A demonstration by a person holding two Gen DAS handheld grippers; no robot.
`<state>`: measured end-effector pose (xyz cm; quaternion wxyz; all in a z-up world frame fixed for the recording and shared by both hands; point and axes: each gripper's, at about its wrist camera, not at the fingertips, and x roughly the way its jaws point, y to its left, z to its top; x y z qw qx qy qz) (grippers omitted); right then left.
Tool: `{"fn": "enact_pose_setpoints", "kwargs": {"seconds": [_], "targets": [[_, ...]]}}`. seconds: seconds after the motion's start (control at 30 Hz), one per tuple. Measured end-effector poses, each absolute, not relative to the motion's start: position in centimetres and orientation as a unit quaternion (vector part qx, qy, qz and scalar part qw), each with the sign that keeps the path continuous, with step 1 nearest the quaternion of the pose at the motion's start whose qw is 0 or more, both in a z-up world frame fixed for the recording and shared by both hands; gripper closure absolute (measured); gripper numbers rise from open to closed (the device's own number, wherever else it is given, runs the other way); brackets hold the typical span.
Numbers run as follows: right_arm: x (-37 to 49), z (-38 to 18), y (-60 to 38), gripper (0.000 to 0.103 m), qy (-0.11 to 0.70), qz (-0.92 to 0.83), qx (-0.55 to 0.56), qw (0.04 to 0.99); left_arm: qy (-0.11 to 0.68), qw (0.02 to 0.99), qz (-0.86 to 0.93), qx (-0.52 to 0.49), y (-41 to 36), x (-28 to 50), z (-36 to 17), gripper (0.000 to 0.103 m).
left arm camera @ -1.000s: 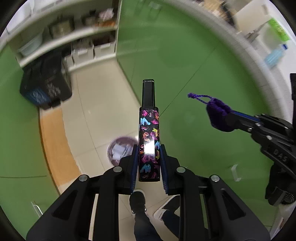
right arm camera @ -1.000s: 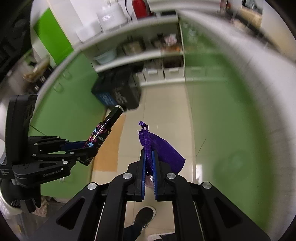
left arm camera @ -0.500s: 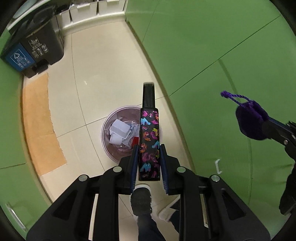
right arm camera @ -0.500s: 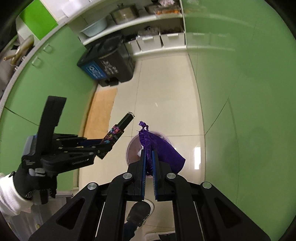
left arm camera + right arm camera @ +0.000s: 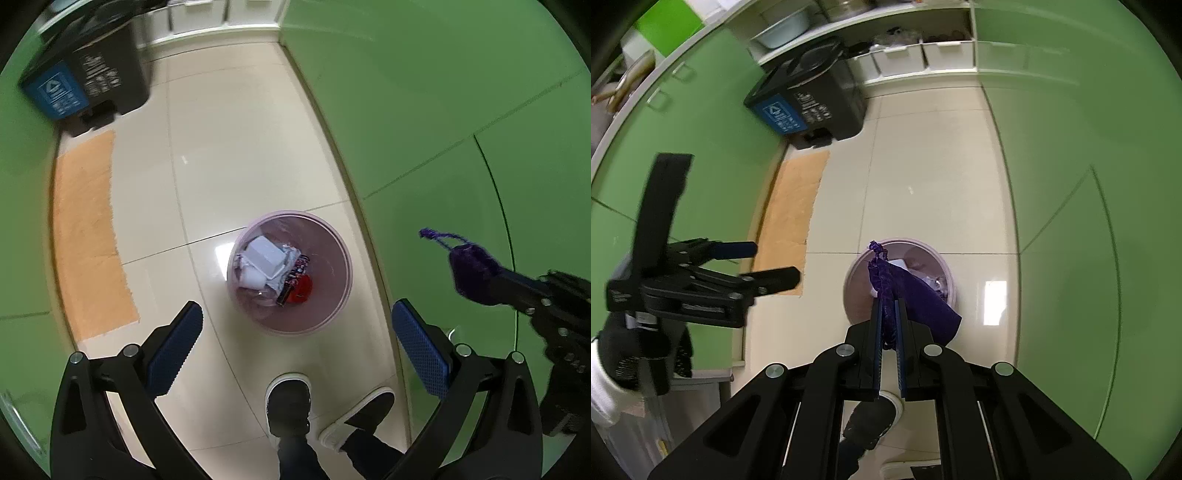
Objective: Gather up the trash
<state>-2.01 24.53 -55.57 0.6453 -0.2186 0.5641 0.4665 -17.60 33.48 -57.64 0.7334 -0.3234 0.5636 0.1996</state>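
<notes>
A pale pink round bin [image 5: 334,295] stands on the tiled floor, holding white paper scraps and a red piece. A black stick with a colourful print [image 5: 295,272] lies inside it among the paper. Above the bin, my left gripper [image 5: 295,308] has its jaws opening wide, and nothing is between them. To its right my right gripper [image 5: 888,302] is shut on a purple drawstring pouch [image 5: 919,299], which hangs over the bin's rim [image 5: 938,254]. The left wrist view shows the same pouch [image 5: 472,264] at the right. The left gripper [image 5: 764,264] shows at the left of the right wrist view.
Green cabinet fronts run along both sides of the narrow floor. A black pedal bin with a blue label [image 5: 92,74] stands at the far end beside an orange mat [image 5: 88,236]. Shelves with white boxes [image 5: 905,59] lie beyond. A person's shoes [image 5: 288,402] are just below the grippers.
Both grippers have come down towards the pink bin. The left jaws have sprung open and the printed stick has fallen from them into the bin. The right grip on the pouch is unchanged.
</notes>
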Motion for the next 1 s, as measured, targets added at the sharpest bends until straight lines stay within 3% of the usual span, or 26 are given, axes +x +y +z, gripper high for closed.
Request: {"fn": "enact_pose_setpoints", "kwargs": {"seconds": [0.33,0.47,0.5,0.53,0.57,0.6,0.77,1.0], "targets": [[-3.6,-59.8,29.4,0.096,0.568,0.486,-0.243,0.618,0.541,0.735,0.231,-0.338,35.5,-22.5,-55.2,0.003],[-3.7,-61.8,30.5,0.087,0.565,0.487,-0.257,0.615,0.53,0.737,0.237,-0.347,36.2,-23.8,-55.6,0.003],[-3.7,-62.1,30.7,0.066,0.563,0.486,-0.259,0.616,0.529,0.737,0.239,-0.346,36.2,-24.1,-55.6,0.003],[-3.7,-62.2,30.8,0.029,0.558,0.485,-0.259,0.621,0.528,0.739,0.24,-0.343,36.2,-24.3,-55.5,0.003],[-3.7,-62.2,30.9,0.013,0.552,0.485,-0.258,0.627,0.528,0.739,0.241,-0.341,36.2,-24.4,-55.4,0.003],[-3.7,-62.2,30.9,0.006,0.549,0.485,-0.255,0.631,0.527,0.739,0.242,-0.342,36.2,-24.5,-55.4,0.003],[-3.1,-62.7,30.5,0.006,0.566,0.465,-0.26,0.63,0.526,0.737,0.246,-0.346,36.0,-24.5,-55.3,0.003],[-2.9,-59.4,29.1,0.006,0.563,0.454,-0.256,0.642,0.528,0.744,0.244,-0.33,35.6,-23.6,-52.6,0.003]]}}
